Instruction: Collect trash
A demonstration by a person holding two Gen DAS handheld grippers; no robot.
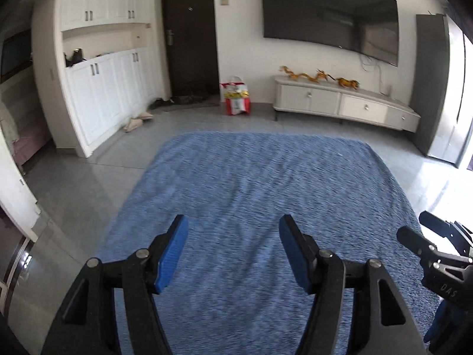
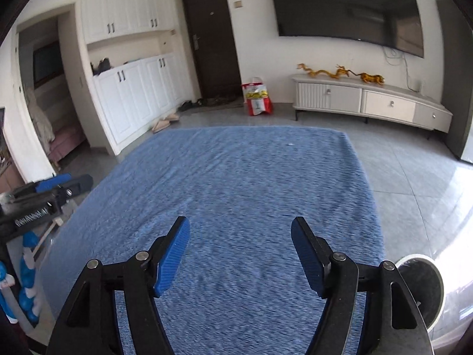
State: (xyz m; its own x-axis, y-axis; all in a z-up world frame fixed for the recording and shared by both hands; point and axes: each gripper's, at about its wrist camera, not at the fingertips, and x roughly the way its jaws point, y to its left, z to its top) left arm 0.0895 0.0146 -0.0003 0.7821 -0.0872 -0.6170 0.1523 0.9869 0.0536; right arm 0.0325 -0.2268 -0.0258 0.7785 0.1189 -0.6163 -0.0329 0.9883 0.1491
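Above the blue rug [image 2: 224, 183], your left gripper [image 1: 233, 254] and right gripper [image 2: 240, 256] gape wide, holding nothing. One small pale scrap [image 2: 290, 144] lies far ahead; approach low, straddle it squarely. Bin [image 2: 422, 290] waits at your right.

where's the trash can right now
In the right wrist view the white-rimmed trash can sits at the lower right, on the grey tiles just past the blue rug's right edge, beside the right tongs.

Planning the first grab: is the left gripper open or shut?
Open. The left gripper has its blue pads wide apart over the rug, nothing between them.
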